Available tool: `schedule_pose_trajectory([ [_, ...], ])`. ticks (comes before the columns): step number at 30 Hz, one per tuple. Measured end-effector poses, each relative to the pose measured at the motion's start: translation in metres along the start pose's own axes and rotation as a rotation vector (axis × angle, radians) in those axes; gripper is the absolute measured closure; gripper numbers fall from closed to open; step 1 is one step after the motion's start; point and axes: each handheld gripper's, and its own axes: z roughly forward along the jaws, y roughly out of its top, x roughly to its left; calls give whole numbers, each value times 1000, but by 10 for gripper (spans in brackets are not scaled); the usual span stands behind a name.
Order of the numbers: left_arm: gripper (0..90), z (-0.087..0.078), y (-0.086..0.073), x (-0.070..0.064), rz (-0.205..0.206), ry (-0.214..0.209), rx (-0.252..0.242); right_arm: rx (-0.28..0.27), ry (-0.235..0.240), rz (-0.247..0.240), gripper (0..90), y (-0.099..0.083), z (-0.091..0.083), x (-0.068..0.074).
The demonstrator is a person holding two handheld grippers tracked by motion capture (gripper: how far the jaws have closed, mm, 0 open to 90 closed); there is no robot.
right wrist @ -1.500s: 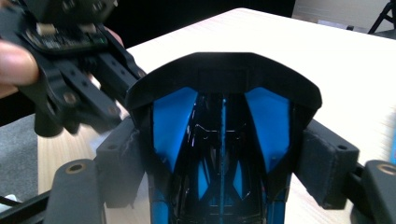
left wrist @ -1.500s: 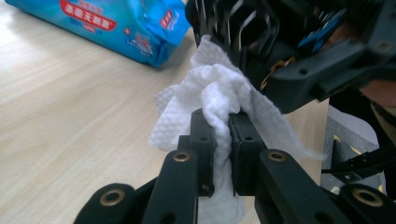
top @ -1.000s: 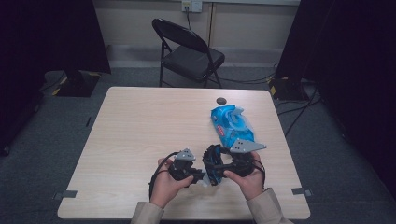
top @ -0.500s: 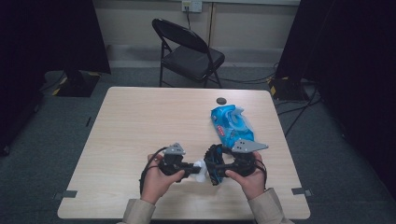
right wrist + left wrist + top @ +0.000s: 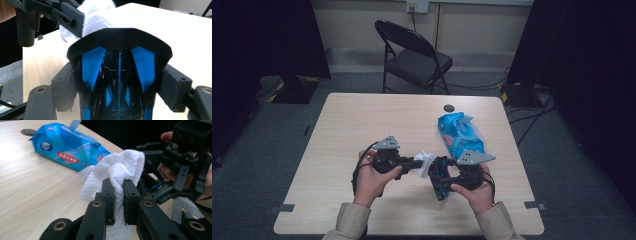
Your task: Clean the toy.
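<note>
Fingers of left gripper nearly closed, pinching white wipe; right gripper clamps black-blue object. Both near table front edge, wipe touching object.

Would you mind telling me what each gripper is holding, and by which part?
Left gripper: white wipe, pinched at a bunched fold. Right gripper: black-and-blue object, clamped across its sides.

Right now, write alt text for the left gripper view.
The left claw pinches a crumpled white wet wipe above a pale wood table. A blue wet-wipe pack lies behind; the right claw is close by.
</note>
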Motion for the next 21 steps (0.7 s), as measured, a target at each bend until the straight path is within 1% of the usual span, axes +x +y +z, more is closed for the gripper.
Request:
schedule_pose_trajectory([
  [2, 818, 7, -1, -2, 3, -9, 10, -2, 1, -1, 258, 0, 0, 1],
  [7, 818, 19, -4, -3, -7, -11, 21, -7, 7, -3, 258, 1, -1, 1],
  [9, 819, 23, -5, -3, -8, -12, 32, -8, 6, -4, 258, 1, -2, 1],
  [10, 818, 24, -5, -3, -13, -13, 31, -10, 5, -2, 258, 1, -3, 1],
  [14, 819, 27, -8, -3, -12, -19, 39, -9, 3, -1, 258, 1, -4, 0],
  [21, 819, 37, -21, -5, -19, -28, 84, -25, 12, -1, 258, 4, -5, 2],
])
